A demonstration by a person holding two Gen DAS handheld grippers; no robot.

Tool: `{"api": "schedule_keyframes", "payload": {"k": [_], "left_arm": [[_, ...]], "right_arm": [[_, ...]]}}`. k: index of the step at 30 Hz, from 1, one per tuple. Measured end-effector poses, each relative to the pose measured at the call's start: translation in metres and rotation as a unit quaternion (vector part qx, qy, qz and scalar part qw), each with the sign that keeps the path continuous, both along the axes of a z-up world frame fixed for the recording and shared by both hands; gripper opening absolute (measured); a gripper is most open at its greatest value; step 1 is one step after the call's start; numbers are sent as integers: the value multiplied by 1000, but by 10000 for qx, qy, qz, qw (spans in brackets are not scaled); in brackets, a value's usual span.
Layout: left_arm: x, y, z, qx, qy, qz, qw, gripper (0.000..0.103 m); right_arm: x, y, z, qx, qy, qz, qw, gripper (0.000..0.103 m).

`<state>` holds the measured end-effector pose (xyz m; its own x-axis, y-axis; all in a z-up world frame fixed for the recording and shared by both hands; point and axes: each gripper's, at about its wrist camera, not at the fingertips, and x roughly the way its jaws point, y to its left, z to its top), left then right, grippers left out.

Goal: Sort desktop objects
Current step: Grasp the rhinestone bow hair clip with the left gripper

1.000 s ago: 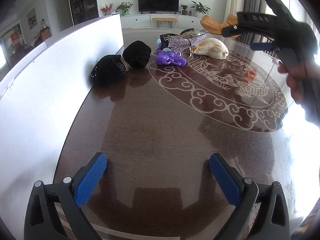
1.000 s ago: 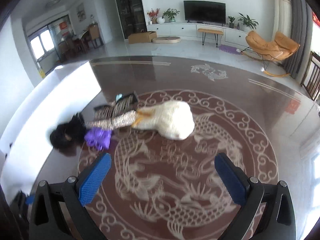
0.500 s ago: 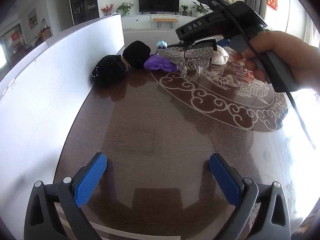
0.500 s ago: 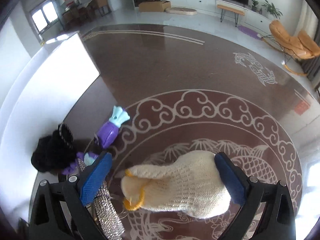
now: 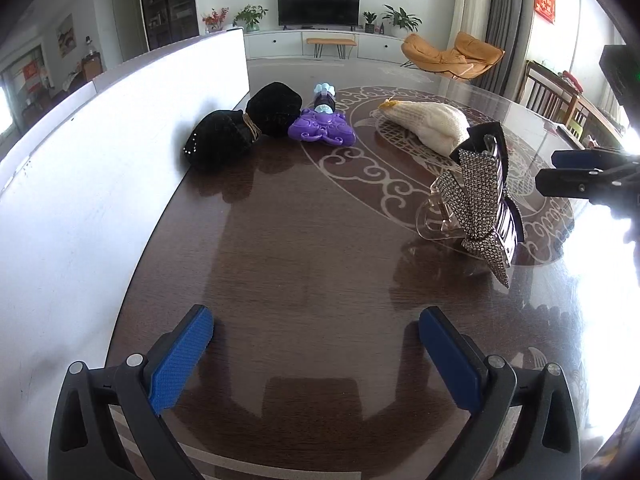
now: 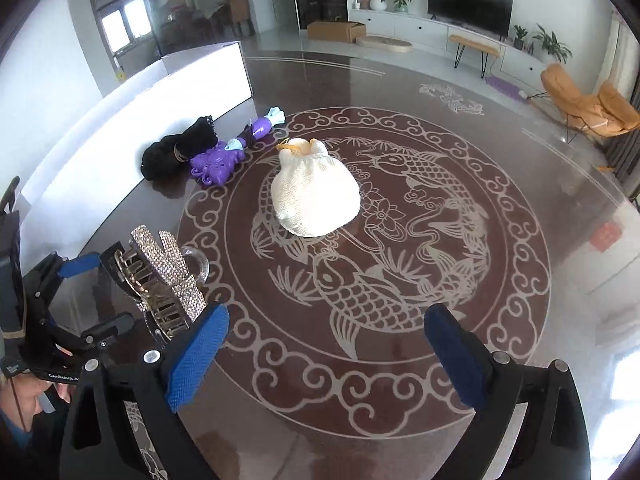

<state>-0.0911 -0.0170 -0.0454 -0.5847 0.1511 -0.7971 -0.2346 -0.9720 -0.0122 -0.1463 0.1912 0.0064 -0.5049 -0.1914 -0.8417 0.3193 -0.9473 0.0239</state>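
**Rhinestone clip set down, both grippers empty**

Left wrist view: the left gripper (image 5: 316,354) gaped wide, holding nothing. One rhinestone bow hair clip (image 5: 478,200) stood ahead toward the tabletop's (image 5: 288,248) right edge. Farther off lay one cream knitted glove (image 5: 430,128), one purple plastic toy (image 5: 324,130) and two black velvet scrunchies (image 5: 248,124).

Right wrist view: the right gripper (image 6: 326,354) was wide apart, empty; the clip (image 6: 166,276) stood just beside its left finger.

- Your left tool (image 5: 316,350) hangs low over the bench with its blue pads spread wide, nothing between them.
- Your right tool (image 6: 326,348) is likewise parted wide and holds nothing.
- From the left camera, your right tool sits at 3 o'clock.
- Your left tool shows at 8 o'clock in the right view.
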Motion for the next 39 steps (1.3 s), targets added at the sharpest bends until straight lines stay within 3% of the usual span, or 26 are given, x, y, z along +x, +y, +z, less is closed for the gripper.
{"api": "schedule_keyframes", "payload": {"k": [2,4,7,11,15,18,22,26,28,32,36,39], "left_arm": [[0,-4,1,183,29,-22,9998,103],[2,-10,3,379,100,27,9992,103],[9,-17,6,636,188,117,9977,103],[12,-22,5,1091,33,104,9940,103],[17,-25,11,1373,75,108,9904,103],[24,-25,18,1512,180,22,9883,103],[30,-22,25,1603,277,-55,9867,103],[7,-17,22,1872,33,198,9821,103],[-6,-14,21,1790,-54,375,9831,103],[-23,-19,11,1258,-291,706,9891,103],[-1,-49,10,1185,-309,888,9885,103],[13,-68,16,1470,-260,978,9840,103]], "right_arm": [[5,-12,-8,433,107,3,9990,99],[1,-17,-19,519,109,-120,9985,99],[0,-25,-25,61,192,-89,9998,99],[7,-53,-18,-814,58,605,9948,98],[14,-46,-11,-942,188,511,9941,98],[18,-25,-20,-839,46,184,9963,98],[39,-9,-33,-622,-87,159,9979,98],[60,-7,-41,-448,-9,200,9988,98],[65,-8,-47,-446,20,162,9989,99],[77,-16,-48,-182,292,142,9993,100],[78,-24,-50,40,276,271,9992,103],[78,-24,-51,28,278,271,9992,103]]}}
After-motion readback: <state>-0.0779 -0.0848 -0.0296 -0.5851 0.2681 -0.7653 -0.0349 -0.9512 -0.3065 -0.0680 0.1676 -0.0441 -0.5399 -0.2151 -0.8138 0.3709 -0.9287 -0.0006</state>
